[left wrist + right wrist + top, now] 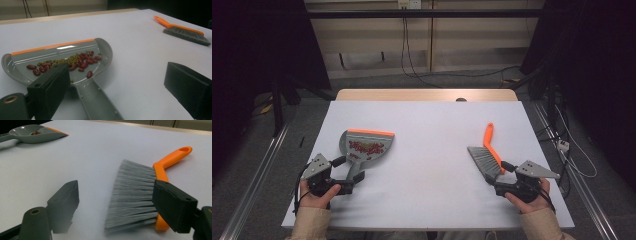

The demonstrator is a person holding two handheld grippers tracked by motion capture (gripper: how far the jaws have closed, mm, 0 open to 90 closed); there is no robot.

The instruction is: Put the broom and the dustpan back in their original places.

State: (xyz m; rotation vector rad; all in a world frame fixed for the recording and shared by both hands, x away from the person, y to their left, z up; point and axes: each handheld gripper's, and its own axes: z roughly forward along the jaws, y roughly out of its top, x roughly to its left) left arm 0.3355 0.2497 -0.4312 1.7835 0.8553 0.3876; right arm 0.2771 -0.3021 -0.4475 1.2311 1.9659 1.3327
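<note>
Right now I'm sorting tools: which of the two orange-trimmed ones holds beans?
The dustpan by the left claw; the brush lies bare.

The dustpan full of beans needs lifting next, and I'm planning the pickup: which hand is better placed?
The left. Its gripper sits open at the dustpan handle, which lies between its fingers. The right gripper is across the table by the brush.

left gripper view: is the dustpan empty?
No, the dustpan holds a scatter of red beans and small green peas across its tray.
</note>
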